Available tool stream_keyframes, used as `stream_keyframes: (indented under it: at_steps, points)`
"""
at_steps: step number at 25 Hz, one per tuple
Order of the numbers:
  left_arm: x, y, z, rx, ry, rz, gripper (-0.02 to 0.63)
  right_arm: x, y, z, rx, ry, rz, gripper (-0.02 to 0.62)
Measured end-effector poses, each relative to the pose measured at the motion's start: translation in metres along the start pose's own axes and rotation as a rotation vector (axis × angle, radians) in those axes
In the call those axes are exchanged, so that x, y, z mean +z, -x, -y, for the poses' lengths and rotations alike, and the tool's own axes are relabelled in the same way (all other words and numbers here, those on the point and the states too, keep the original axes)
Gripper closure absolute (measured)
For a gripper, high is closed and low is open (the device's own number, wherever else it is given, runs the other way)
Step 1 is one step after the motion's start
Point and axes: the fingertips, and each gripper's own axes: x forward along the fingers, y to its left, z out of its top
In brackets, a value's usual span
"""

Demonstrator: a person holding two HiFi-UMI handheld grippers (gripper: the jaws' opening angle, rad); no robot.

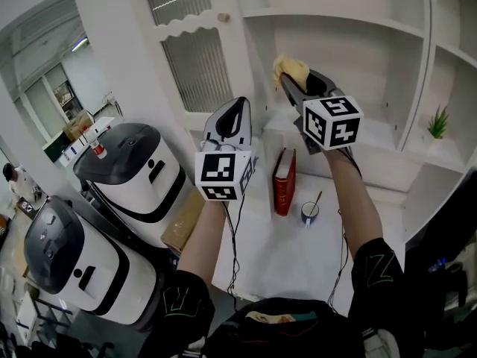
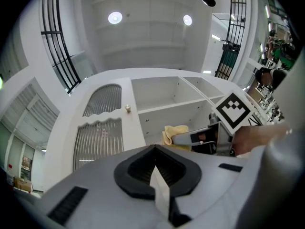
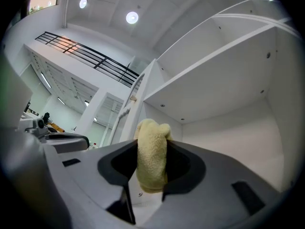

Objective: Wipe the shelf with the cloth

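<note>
Right fingers: the right gripper [image 3: 151, 144] is clamping its two jaws on the cloth [image 3: 151, 159], one on each flank of the fold.
Cloth, appearance: pale yellow terry with a nubbly pile, bunched into a thick wad. A rounded lobe is sticking up past the jaw tips and a shorter end is hanging below them.
Cloth, place: in the head view the cloth [image 1: 291, 69] is sitting at the tip of the right gripper [image 1: 288, 80], raised before the left end of an open compartment. Whether it is touching a surface cannot be told.
Left fingers: the left gripper [image 2: 155, 175] is holding its jaws pressed together, with nothing between them.
Left gripper, place: in the head view the left gripper [image 1: 237, 107] is pointing upward, below and to the left of the cloth and apart from it.
Cross view: the left gripper view is showing the cloth [image 2: 174, 135] and the right gripper [image 2: 190, 138] at the compartment's mouth.
Shelf: a white shelf [image 1: 358, 21] unit with open compartments; a board [image 3: 224, 66] is running above the cloth.
Cabinet door: a ribbed door [image 1: 195, 66] is standing to the left of the compartments.
Counter items: a red book [image 1: 284, 181] and a cup [image 1: 309, 212] are sitting just beside each other below the grippers.
Plant: a small green plant [image 1: 438, 123] is standing in a right-hand compartment.
</note>
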Motion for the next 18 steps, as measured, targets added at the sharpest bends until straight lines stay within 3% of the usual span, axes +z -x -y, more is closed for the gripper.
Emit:
stream_keyframes:
  at_steps: [18]
  points:
    - [-0.006,-0.017,-0.023,0.013,-0.045,-0.013,0.611,0.041,-0.107,0.043,-0.086,0.084,0.006,0.451]
